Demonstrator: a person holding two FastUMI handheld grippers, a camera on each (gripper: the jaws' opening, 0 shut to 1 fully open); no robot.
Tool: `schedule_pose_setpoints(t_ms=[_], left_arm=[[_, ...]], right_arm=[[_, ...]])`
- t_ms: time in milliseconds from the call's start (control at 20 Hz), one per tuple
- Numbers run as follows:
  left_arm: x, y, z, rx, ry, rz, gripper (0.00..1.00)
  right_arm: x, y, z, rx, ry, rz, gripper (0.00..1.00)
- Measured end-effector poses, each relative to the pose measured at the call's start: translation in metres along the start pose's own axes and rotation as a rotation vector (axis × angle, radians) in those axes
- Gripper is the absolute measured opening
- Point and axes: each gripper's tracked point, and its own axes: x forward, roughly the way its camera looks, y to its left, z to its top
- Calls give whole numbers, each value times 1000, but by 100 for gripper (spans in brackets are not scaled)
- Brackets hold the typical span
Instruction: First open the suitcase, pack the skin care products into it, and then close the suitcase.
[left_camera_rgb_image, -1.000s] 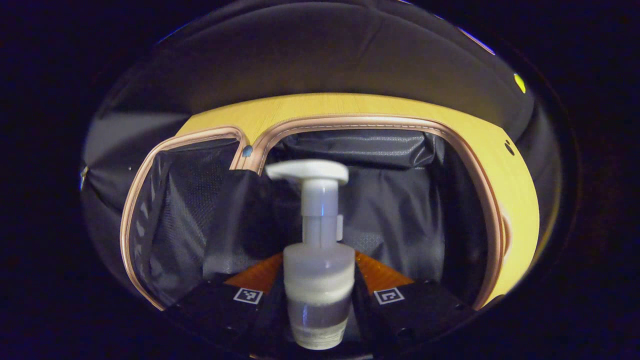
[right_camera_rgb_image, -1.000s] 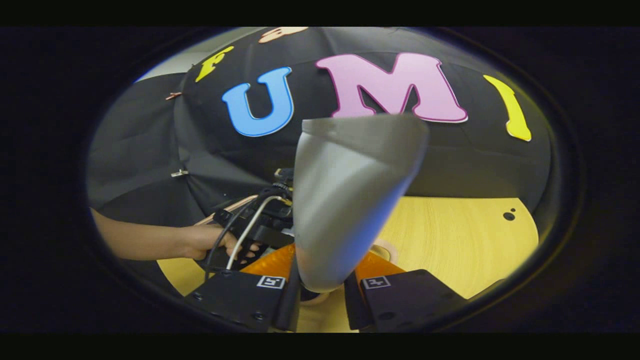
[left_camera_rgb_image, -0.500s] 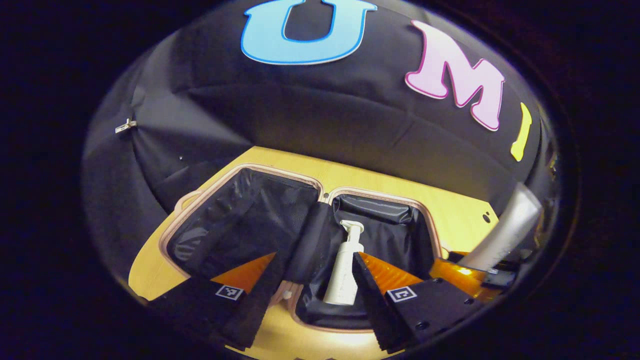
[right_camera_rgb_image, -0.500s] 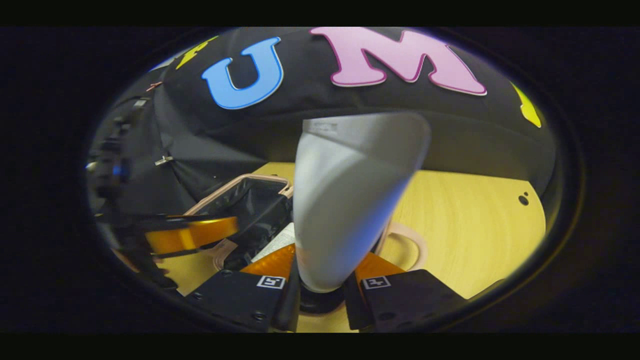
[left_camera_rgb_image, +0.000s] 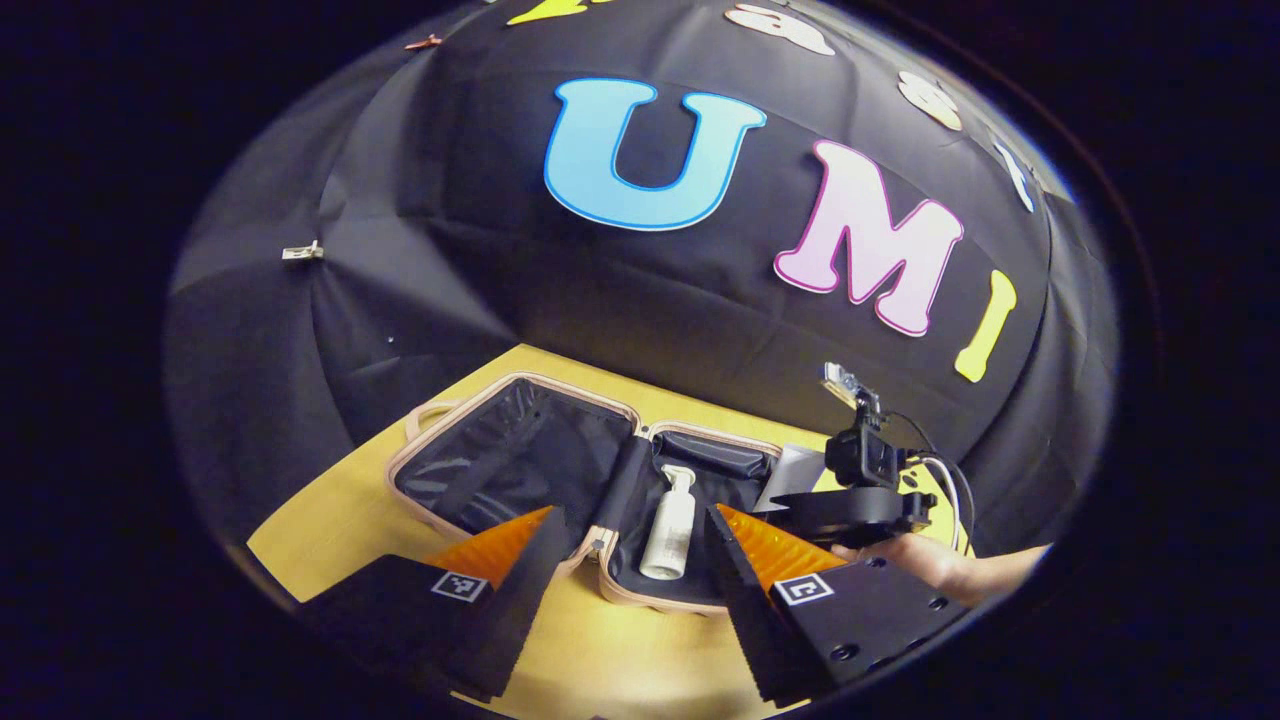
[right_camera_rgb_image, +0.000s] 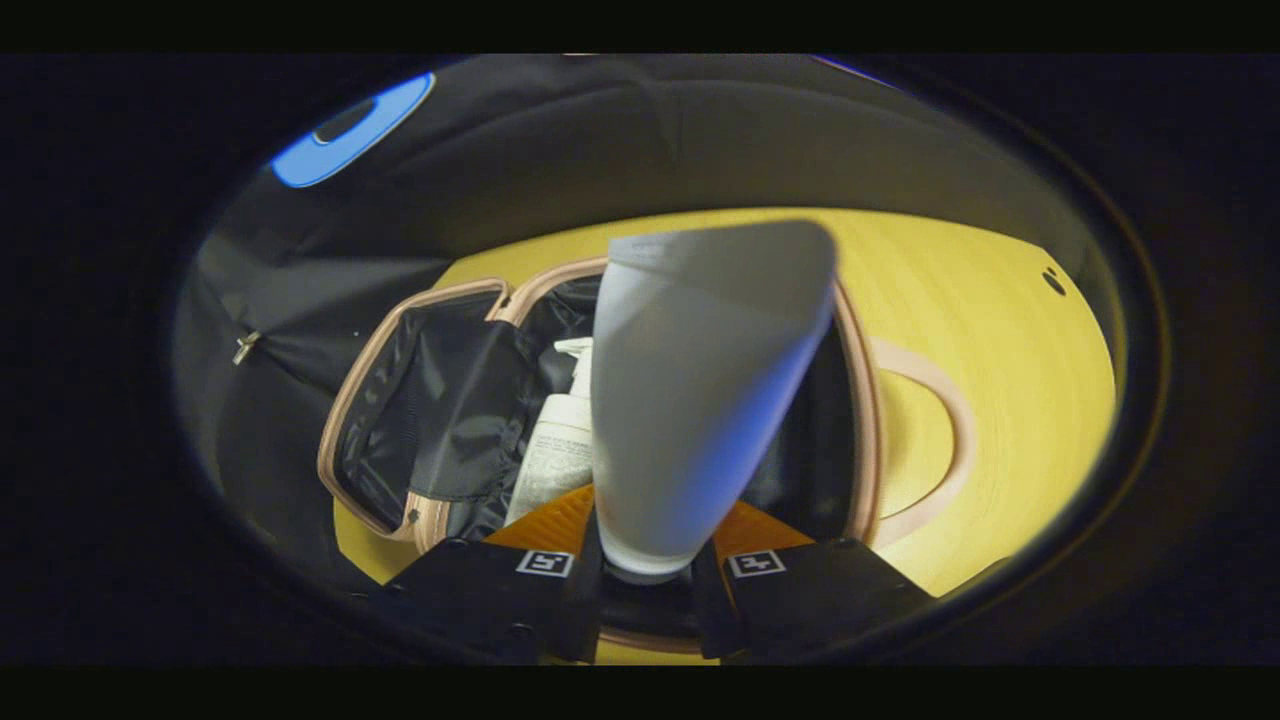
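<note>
The suitcase (left_camera_rgb_image: 500, 460) lies open on the yellow table, showing its dark lining. A white pump bottle (left_camera_rgb_image: 668, 525) lies in its right half. My left gripper (left_camera_rgb_image: 632, 515) hangs open above and in front of the case, holding nothing. In the left gripper view a hand (left_camera_rgb_image: 930, 565) holds my right gripper (left_camera_rgb_image: 860, 500) at the case's right edge. My right gripper (right_camera_rgb_image: 655, 520) is shut on the cap end of a grey tube (right_camera_rgb_image: 700, 400), which stands up over the suitcase's (right_camera_rgb_image: 430, 400) right half. The pump bottle (right_camera_rgb_image: 555, 450) lies just left of the tube.
The yellow table (left_camera_rgb_image: 620, 660) has bare wood in front of the case and to its right (right_camera_rgb_image: 1000, 380). The suitcase's curved handle (right_camera_rgb_image: 950, 430) lies flat on the table beside the right half. Black cloth walls the booth behind.
My left gripper let go of the pump bottle inside the suitcase and drew back up and away. My right gripper carried the grey tube leftward over the case's right half.
</note>
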Motion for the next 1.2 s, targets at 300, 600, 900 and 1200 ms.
schedule_pose_setpoints(t_ms=[300, 600, 900, 1200], left_arm=[[-1, 35, 17, -61, -11, 23, 88], [29, 154, 59, 3, -53, 214, 89], [109, 262, 80, 64, 90, 274, 97], [204, 321, 54, -92, 281, 192, 97]], right_arm=[[6, -5, -2, -52, 14, -79, 49], [-38, 6, 24, -89, -123, -17, 97], [-102, -2, 46, -125, -244, 58, 98], [-158, -47, 59, -167, -389, 22, 98]])
